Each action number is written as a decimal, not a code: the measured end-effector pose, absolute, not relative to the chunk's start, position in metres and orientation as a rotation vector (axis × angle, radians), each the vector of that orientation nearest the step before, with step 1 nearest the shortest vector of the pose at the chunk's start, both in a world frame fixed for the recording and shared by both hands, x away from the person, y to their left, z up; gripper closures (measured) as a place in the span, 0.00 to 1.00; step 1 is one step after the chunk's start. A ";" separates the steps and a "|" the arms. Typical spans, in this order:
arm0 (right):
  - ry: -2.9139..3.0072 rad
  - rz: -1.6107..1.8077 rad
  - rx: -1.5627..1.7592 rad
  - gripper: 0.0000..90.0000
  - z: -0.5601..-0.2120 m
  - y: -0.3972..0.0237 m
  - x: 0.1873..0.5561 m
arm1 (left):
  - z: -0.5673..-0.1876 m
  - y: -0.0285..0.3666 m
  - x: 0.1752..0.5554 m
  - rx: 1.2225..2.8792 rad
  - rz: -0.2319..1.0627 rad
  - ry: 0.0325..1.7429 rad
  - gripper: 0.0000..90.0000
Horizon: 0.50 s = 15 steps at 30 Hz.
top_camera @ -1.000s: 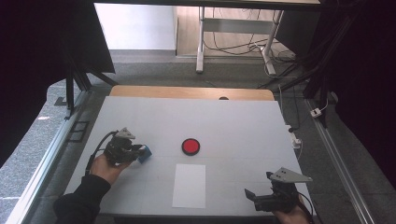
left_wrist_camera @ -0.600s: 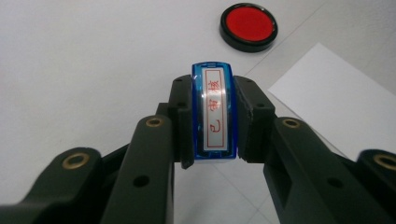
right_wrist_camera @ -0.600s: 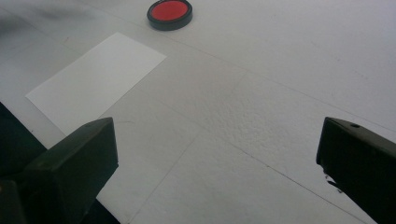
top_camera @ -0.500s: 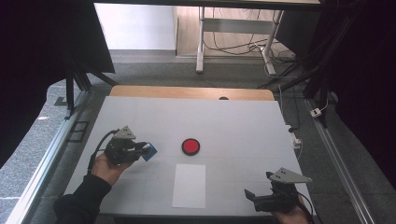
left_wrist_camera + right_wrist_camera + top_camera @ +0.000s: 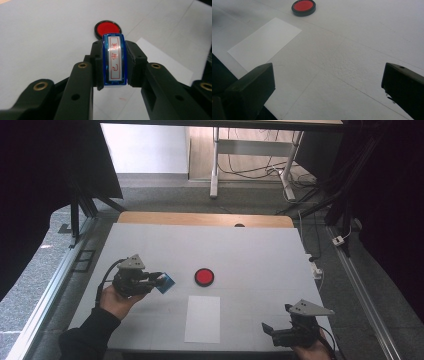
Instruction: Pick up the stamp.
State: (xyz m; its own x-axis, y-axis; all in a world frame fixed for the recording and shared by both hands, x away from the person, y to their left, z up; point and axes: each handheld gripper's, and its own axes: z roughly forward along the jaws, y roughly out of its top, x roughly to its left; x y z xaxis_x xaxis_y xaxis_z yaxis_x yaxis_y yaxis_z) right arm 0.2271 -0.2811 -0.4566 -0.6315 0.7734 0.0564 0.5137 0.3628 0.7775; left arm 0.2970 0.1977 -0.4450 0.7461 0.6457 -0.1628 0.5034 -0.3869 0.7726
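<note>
White tabletop (image 5: 260,255) fills my working area, with grey floor and a tangle of cables beyond its far wooden edge. Nearest me, at the bottom right of the high view, my right gripper (image 5: 280,332) sits low over the table's near edge. Looking along it in the right gripper view, I see its two black jaws standing wide apart with nothing between them, bare table in the gap. A little further in lies the white sheet of paper (image 5: 202,318), flat on the table, between my two hands and closer to the near edge than the ink pad is. On the left, my left gripper (image 5: 159,279) is clamped on the blue stamp (image 5: 114,60); both pads press its long sides, so the stamp sits squarely between the jaws, its red-lettered label facing the left gripper camera. In the high view the stamp (image 5: 165,282) pokes out at the jaw tips, pointing toward the table's middle. Just past it, near but apart, rests the round red ink pad (image 5: 204,276) in its black rim; in the left gripper view the pad (image 5: 108,28) lies directly beyond the stamp's far end.
</note>
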 end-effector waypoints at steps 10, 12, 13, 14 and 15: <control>2.314 1.143 1.138 0.00 -0.457 -0.281 0.227 | -0.437 0.185 0.295 2.062 0.165 0.785 0.78; 2.313 1.144 1.138 0.00 -0.457 -0.281 0.227 | -0.436 0.183 0.295 2.063 0.149 0.776 0.78; 2.313 1.146 1.139 0.00 -0.456 -0.281 0.227 | -0.435 0.182 0.295 2.062 0.145 0.770 0.78; 2.314 1.148 1.140 0.00 -0.456 -0.281 0.227 | -0.434 0.181 0.295 2.061 0.138 0.764 0.78; 2.316 1.152 1.140 0.00 -0.457 -0.282 0.228 | -0.433 0.180 0.296 2.063 0.132 0.756 0.78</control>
